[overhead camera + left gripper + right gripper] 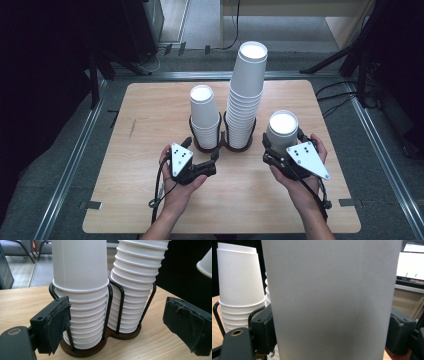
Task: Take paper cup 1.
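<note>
Two stacks of upturned white paper cups stand in a black wire holder on a brown base: a short stack and a taller one. My right gripper is shut on a single white cup, held upside down just right of the tall stack; its rim shows in the left gripper view. My left gripper is open, its jaws low and close in front of the holder, nothing pressed between the pads.
The wooden table has bare room to the left, right and front of the holder. Metal rails run on the floor around it. A lit monitor stands beyond the table in the right gripper view.
</note>
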`<state>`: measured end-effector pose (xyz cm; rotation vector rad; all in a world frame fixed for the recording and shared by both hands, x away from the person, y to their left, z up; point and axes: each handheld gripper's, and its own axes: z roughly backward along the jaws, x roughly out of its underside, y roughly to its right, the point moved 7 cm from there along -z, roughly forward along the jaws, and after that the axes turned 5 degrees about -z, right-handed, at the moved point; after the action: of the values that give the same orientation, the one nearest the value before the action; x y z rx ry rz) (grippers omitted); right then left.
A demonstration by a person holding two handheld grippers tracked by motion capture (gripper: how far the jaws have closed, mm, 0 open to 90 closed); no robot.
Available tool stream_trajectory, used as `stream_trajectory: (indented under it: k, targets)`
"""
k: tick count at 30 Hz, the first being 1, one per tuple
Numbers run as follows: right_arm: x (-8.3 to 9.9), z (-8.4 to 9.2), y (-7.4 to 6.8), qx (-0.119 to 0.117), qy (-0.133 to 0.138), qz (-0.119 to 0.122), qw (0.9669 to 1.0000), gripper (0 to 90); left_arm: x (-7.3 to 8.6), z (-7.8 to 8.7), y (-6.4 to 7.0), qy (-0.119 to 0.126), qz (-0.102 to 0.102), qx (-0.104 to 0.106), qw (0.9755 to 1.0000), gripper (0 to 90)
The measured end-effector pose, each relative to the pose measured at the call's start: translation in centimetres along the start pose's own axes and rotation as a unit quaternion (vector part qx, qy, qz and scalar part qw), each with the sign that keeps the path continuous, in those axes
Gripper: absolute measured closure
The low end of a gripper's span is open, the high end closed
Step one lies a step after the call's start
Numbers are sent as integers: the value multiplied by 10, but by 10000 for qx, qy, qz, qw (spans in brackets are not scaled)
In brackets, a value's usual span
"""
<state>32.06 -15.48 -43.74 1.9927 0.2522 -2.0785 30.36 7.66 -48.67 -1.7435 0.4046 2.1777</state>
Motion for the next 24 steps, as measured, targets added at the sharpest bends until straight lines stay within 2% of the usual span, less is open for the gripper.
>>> stream_trajectory:
  k: [3, 7, 12, 18, 24]
  targets:
    - [5, -1, -3, 63, -26, 204, 9998, 165, -1, 1, -2, -16, 14, 18, 10000, 80]
    - [14, -1, -8, 84, -90, 628, 9980, 164, -2, 3, -3, -38, 82, 60, 9999, 80]
    - [24, -3, -14, 85, -230, 807, 9964, 164, -2, 3, -1, -73, 86, 171, 9998, 79]
    - [35, -5, -23, 101, -299, 1413, 9895, 164, -3, 4, 3, -100, 77, 327, 9994, 79]
    - [44, -6, -29, 122, -350, 1864, 9818, 164, -5, 5, 7, -121, 83, 487, 9987, 53]
